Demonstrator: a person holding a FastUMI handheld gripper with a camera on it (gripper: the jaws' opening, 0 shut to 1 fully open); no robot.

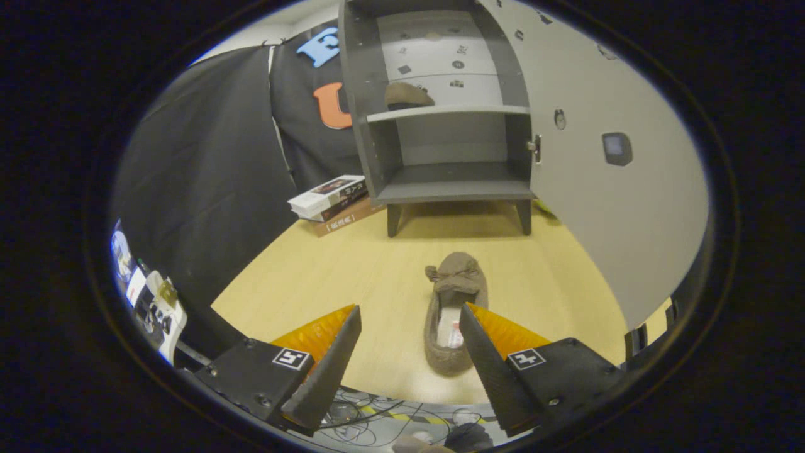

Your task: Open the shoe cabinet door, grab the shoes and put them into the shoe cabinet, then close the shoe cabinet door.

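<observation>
The shoe cabinet [440, 107] is taken as the landmark. Its door [604, 176] is found swung fully open to the right, and one brown shoe [407, 94] is already lodged on the upper shelf. The lower shelf is seen bare. A stack of books [330, 196] lies just left of the cabinet's foot.

The second shoe [451, 311] rests on the tabletop [352, 277], in front of the cabinet and well apart from it, toe and bow pointed toward the cabinet. The gripper [410, 314] is held over the near edge of the tabletop with its jaws spread wide and nothing pinched. The shoe's heel end lies toward the right-hand jaw rather than midway between the two.

The step in hand is judged to be the grasp of this shoe. The jaws would best be shifted rightward until the shoe is centred, then lowered so that one jaw enters the opening and the other bears on the outer side wall. The soft upper is likely to fold; a grip near the heel collar is recommended.
</observation>
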